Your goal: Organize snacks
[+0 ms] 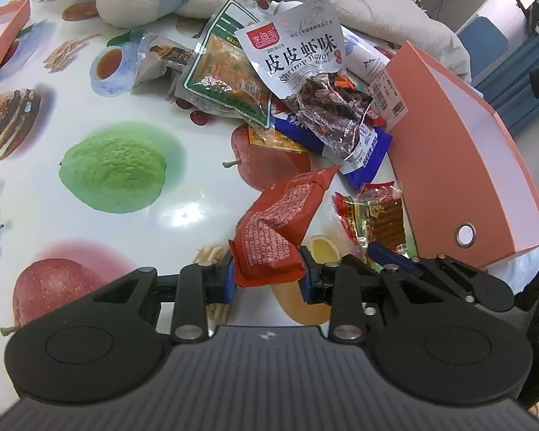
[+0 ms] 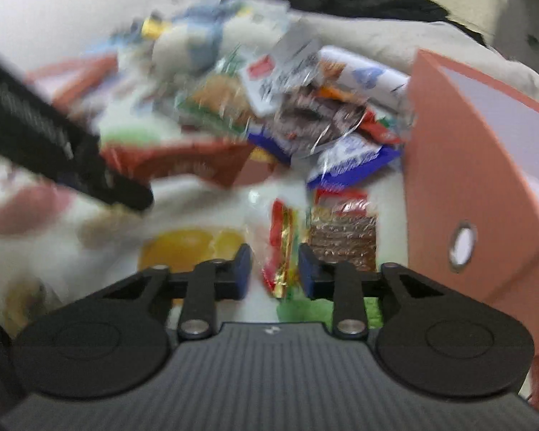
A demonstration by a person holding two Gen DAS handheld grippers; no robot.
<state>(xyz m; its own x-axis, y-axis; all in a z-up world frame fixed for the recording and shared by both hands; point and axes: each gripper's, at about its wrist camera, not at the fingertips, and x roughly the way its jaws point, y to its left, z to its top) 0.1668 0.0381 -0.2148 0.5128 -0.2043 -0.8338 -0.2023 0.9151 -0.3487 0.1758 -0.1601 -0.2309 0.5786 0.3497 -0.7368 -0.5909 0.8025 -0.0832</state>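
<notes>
Tablecloth (image 1: 125, 72) below; jaws pinch red packet (image 1: 273, 237)

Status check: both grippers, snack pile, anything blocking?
Left gripper shut on red packet. Right gripper open around clear-wrapped snack. Orange box beside pile.

The right gripper (image 2: 275, 274) straddles a red-and-gold snack packet (image 2: 282, 248) — jaws apart, contact unclear through blur. At two o'clock stands an orange box (image 2: 456, 186); at twelve, the snack pile (image 2: 305, 107).

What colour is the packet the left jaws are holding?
Orange-red with white print: the crinkly foil snack packet shows best in the left wrist view.
</notes>
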